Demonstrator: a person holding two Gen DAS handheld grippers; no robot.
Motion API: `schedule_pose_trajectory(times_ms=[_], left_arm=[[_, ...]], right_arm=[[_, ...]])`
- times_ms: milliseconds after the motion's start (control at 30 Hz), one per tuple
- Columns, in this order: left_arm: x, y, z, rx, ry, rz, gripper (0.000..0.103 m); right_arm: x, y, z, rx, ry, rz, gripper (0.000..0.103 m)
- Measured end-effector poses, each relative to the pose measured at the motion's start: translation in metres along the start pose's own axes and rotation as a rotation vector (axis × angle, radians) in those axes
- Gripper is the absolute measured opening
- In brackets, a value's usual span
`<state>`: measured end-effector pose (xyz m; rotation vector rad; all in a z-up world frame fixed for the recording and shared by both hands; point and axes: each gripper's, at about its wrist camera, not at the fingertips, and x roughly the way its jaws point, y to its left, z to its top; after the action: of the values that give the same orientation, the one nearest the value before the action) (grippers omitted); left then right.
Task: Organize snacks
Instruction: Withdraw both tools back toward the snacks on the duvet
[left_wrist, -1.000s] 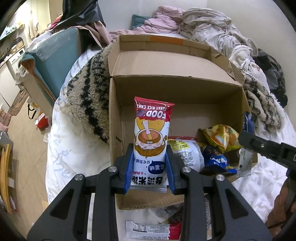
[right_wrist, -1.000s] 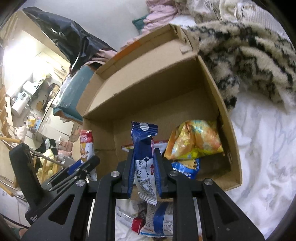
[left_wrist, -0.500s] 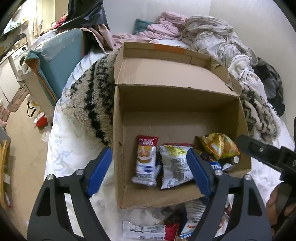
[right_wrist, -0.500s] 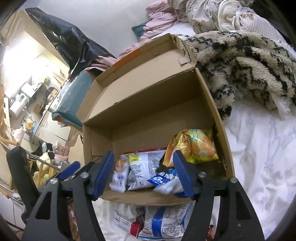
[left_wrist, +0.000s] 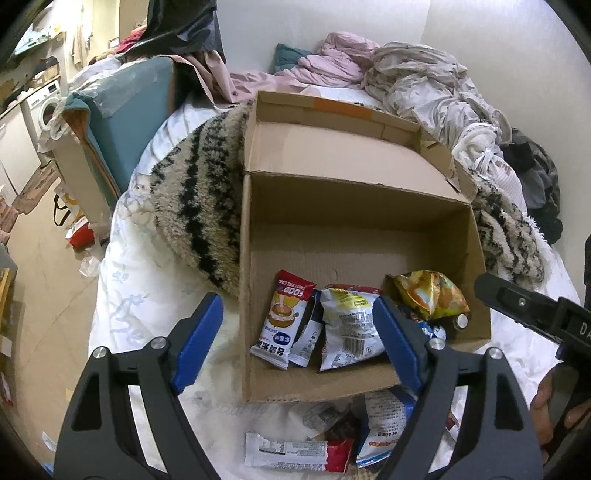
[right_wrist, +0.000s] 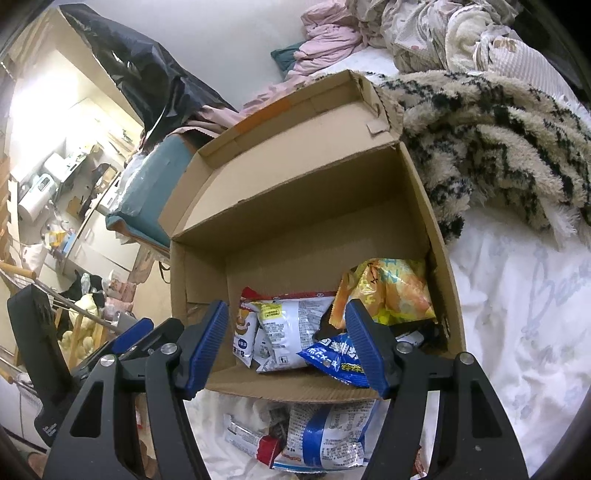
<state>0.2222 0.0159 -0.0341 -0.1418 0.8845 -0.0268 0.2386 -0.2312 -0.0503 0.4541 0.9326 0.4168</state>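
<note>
1. The cardboard box (left_wrist: 476, 258) lies on the white bedsheet (left_wrist: 140, 295), its lid flap folded back against a striped fuzzy blanket (left_wrist: 199, 192); the far half of its floor is bare, with sheet open to the left
2. Inside, along the near wall: a red-topped rice cake packet (left_wrist: 282, 319), a white snack bag (left_wrist: 347, 328), a yellow-orange bag (left_wrist: 428, 295) at the right wall and a blue packet (right_wrist: 334, 356)
3. More snacks lie on the sheet before the box, among them a red-ended bar (left_wrist: 295, 450) and a blue-and-white bag (right_wrist: 325, 435)
4. The left gripper (left_wrist: 295, 343) hangs tilted down over the near wall, jaws wide and empty
5. The right gripper (right_wrist: 288, 343) tilts likewise, jaws apart, holding nothing
</note>
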Motion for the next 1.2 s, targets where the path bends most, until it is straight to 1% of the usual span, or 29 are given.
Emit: schedule_pose_trajectory(times_ms=[167, 200, 267, 367, 433, 467, 567, 700, 800, 900, 1000, 1200], left_arm=[[-0.018, 0.007, -0.002, -0.007, -0.016, 0.024, 0.081], [-0.021, 0.009, -0.002, -0.02, -0.012, 0.022, 0.081], [-0.027, 0.012, -0.001, -0.035, -0.004, -0.004, 0.081], [-0.04, 0.014, -0.004, -0.037, -0.031, 0.003, 0.081], [-0.047, 0.016, -0.007, -0.044, -0.033, 0.003, 0.081], [-0.049, 0.017, -0.009, -0.043, -0.03, 0.002, 0.083], [-0.056, 0.02, -0.014, -0.031, -0.031, 0.014, 0.093], [-0.066, 0.022, -0.018, -0.009, -0.046, 0.03, 0.094], [-0.071, 0.025, -0.026, -0.029, -0.028, 0.018, 0.094], [-0.074, 0.027, -0.034, -0.031, -0.004, 0.026, 0.094], [-0.077, 0.025, -0.043, -0.014, 0.02, 0.031, 0.094], [-0.085, 0.025, -0.058, -0.008, 0.033, 0.024, 0.094]], right_arm=[[-0.016, -0.003, -0.009, 0.005, 0.006, -0.023, 0.069], [-0.018, -0.004, -0.01, 0.005, 0.007, -0.025, 0.069], [-0.025, -0.003, -0.012, -0.003, 0.009, -0.038, 0.069], [-0.033, -0.001, -0.015, -0.015, 0.01, -0.046, 0.069], [-0.038, 0.001, -0.02, -0.031, 0.009, -0.058, 0.069], [-0.041, 0.002, -0.023, -0.041, 0.01, -0.067, 0.069], [-0.051, 0.002, -0.032, -0.046, 0.01, -0.077, 0.069], [-0.063, -0.002, -0.044, -0.035, 0.017, -0.088, 0.069], [-0.071, -0.004, -0.051, -0.015, 0.024, -0.089, 0.069], [-0.075, -0.005, -0.058, -0.012, 0.034, -0.106, 0.069], [-0.075, -0.007, -0.067, -0.025, 0.06, -0.172, 0.069], [-0.077, -0.017, -0.073, 0.015, 0.08, -0.176, 0.069]])
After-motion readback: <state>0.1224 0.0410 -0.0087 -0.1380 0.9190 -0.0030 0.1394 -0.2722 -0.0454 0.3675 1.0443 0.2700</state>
